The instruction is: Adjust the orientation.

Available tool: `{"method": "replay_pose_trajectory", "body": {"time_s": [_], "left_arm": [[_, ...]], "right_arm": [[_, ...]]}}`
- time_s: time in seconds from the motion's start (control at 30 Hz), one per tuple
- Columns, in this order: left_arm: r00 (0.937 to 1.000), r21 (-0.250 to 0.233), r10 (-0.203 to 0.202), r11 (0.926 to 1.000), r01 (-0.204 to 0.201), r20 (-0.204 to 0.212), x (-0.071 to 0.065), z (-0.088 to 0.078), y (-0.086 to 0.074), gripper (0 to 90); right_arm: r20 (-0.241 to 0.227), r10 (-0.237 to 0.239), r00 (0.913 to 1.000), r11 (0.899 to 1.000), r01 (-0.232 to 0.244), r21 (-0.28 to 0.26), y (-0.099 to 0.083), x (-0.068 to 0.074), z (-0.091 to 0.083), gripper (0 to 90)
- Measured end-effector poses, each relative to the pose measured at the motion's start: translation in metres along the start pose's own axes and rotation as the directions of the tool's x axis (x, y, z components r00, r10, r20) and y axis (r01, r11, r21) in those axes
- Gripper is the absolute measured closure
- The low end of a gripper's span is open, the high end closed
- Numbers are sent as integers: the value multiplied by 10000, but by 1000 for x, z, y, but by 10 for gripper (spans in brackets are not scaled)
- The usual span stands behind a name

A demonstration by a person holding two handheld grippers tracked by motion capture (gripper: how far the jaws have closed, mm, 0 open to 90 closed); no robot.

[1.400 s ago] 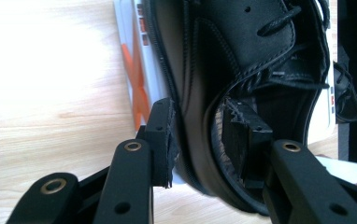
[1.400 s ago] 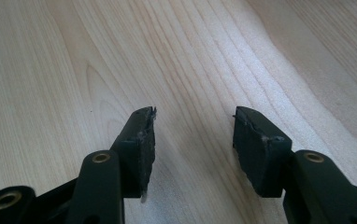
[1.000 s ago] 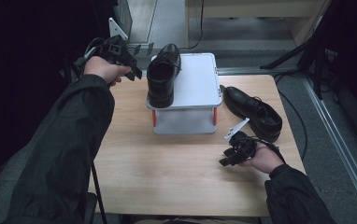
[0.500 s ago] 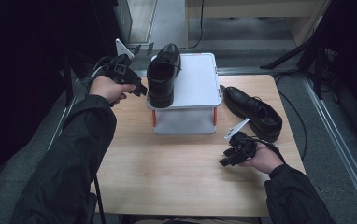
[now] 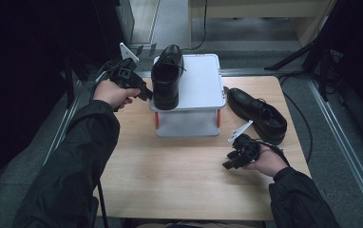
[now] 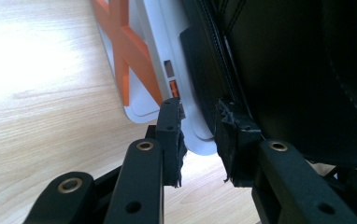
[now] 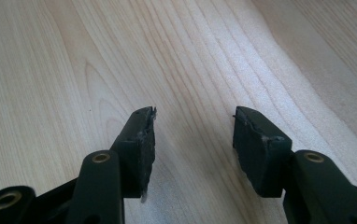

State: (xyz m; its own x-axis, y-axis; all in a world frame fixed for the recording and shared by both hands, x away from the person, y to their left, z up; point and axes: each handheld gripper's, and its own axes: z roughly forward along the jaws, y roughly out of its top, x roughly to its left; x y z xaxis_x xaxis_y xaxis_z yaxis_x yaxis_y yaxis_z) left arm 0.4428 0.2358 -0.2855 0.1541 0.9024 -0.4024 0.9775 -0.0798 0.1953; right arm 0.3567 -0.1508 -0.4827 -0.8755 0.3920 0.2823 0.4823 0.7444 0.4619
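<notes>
Two shoes were in play, and my hands split them between sides. Far left, my left gripper (image 5: 140,90) sat at the left edge of the white stand (image 5: 203,90), jaws parted by a narrow gap and holding nothing. Its own view put the stand's orange-trimmed side (image 6: 134,65) and the dark leather of the first shoe (image 6: 298,74) right in front of the pads; I couldn't say whether the right-hand pad was brushing the shoe or just short of it. That shoe (image 5: 166,76) stood on the stand's left half, long axis running away from me, heel at the near edge, toe toward the far edge. So it lay just to the right of my left gripper, side-on to the jaws, and I judged that hand by far the nearer to it. Moving right, the second shoe (image 5: 258,114) lay on the table (image 5: 170,180) beside the stand, slanting from far-left to near-right. Just in front of it, my right gripper (image 5: 234,159) rested low over bare wood, jaws spread wide and empty (image 7: 193,135), pointing left, away from that shoe.
</notes>
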Motion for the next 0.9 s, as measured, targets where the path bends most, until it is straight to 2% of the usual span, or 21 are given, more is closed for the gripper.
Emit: {"method": "replay_pose_trajectory", "body": {"time_s": [0.13,0.23,0.3,0.47,0.5,0.6,0.67,0.7,0.73,0.9], "left_arm": [[10000,-82,11,10000,-10,73,1,1,-1,706],[9996,-176,227,9996,-224,147,-2,3,-2,701],[9997,-162,177,9997,-174,179,1,3,-2,682],[9997,-314,245,9992,-244,34,7,-2,-6,662],[9997,-419,189,9990,-181,174,13,-6,-10,660],[9999,-443,100,9990,-94,119,21,-8,-14,651],[9999,-573,-66,9983,59,-128,33,-8,-23,647],[9999,-573,-66,9983,59,-128,33,-8,-23,645],[9999,-576,-72,9983,64,-140,39,-6,-30,642],[9991,-531,-47,9986,24,-433,51,7,-48,624]], "right_arm": [[5,0,10000,10000,0,-16,0,0,0,493],[6,28,10000,10000,-28,20,0,0,1,493],[25,24,10000,10000,-24,36,0,0,1,493],[1,20,10000,10000,-20,-15,0,0,0,493],[31,54,10000,10000,-54,-10,-1,-1,0,493],[30,87,10000,10000,-86,-6,-1,-2,0,493],[51,77,10000,10000,-77,-57,-1,-1,0,493],[51,77,10000,10000,-77,-57,-1,-1,0,493],[62,70,10000,9999,-69,-102,-1,-1,-1,493],[112,161,9998,9998,-160,-105,-1,-2,-1,493]]}}
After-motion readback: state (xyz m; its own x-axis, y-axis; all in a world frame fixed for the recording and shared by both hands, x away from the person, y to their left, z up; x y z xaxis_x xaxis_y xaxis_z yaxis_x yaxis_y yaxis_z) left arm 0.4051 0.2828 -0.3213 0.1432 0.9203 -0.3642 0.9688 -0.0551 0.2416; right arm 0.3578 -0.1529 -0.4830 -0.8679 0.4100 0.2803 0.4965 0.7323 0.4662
